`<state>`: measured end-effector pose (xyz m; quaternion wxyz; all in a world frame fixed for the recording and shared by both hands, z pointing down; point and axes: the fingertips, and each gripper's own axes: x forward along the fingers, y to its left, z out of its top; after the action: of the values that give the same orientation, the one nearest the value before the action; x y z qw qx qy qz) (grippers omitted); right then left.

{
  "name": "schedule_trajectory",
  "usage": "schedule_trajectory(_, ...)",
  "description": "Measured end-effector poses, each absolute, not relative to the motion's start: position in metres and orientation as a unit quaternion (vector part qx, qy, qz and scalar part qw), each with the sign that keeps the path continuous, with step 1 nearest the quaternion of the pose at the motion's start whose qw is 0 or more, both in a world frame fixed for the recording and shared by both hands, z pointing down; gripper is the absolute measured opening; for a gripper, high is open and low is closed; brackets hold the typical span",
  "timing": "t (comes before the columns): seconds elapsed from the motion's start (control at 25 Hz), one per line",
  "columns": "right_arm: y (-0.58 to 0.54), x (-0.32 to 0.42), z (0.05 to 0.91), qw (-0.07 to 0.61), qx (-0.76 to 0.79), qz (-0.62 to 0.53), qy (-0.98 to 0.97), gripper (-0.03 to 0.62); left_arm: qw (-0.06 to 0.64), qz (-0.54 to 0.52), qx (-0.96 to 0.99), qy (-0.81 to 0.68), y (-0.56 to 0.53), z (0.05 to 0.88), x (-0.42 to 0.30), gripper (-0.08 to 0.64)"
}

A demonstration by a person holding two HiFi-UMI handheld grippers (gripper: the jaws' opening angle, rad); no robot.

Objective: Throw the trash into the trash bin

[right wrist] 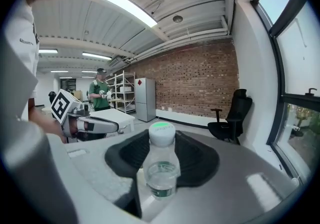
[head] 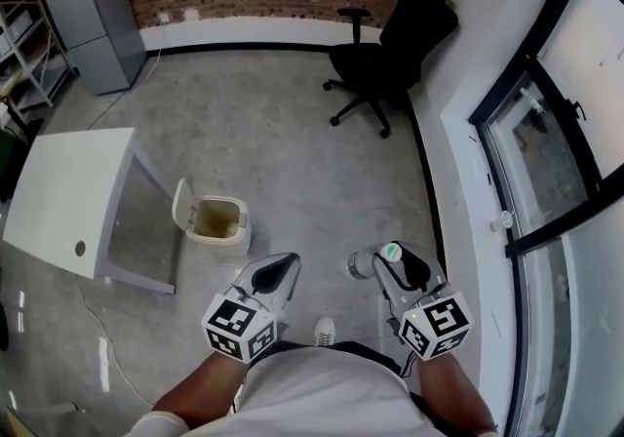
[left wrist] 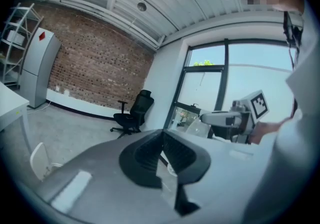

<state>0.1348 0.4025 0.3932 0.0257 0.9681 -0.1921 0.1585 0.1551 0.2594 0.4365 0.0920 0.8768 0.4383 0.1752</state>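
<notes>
A small clear plastic bottle (right wrist: pixel 161 167) with a green-topped white cap (right wrist: pixel 162 128) stands upright between the jaws of my right gripper (right wrist: pixel 160 178), which is shut on it. In the head view the bottle (head: pixel 366 264) sticks out to the left of the right gripper (head: pixel 392 264). The white trash bin (head: pixel 222 222) sits on the floor ahead and to the left, its lid (head: pixel 182 206) flipped open. My left gripper (head: pixel 281 267) hovers just right of the bin. Its pads (left wrist: pixel 172 153) meet with nothing between them.
A white table (head: pixel 68 196) stands left of the bin. A black office chair (head: pixel 395 40) is at the far right by the window wall. A grey cabinet (head: pixel 93 16) and shelves stand at the far left. A person in green (right wrist: pixel 100 93) stands in the distance.
</notes>
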Motion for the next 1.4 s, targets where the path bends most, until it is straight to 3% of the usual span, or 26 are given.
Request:
schedule_trajectory(0.48, 0.481, 0.188, 0.404, 0.018, 0.962, 0.142, -0.232, 0.156, 0.069, 0.164, 0.893, 0.413, 0.339, 0.436, 0.208, 0.003)
schedule_trajectory(0.96, 0.477, 0.213, 0.431, -0.011, 0.951, 0.152, -0.268, 0.156, 0.058, 0.197, 0.907, 0.368, 0.325, 0.451, 0.218, 0.003)
schedule_trajectory(1.4, 0.424, 0.276, 0.427, 0.022, 0.936, 0.150, -0.318, 0.156, 0.052, 0.182, 0.924, 0.332, 0.283, 0.460, 0.263, 0.003)
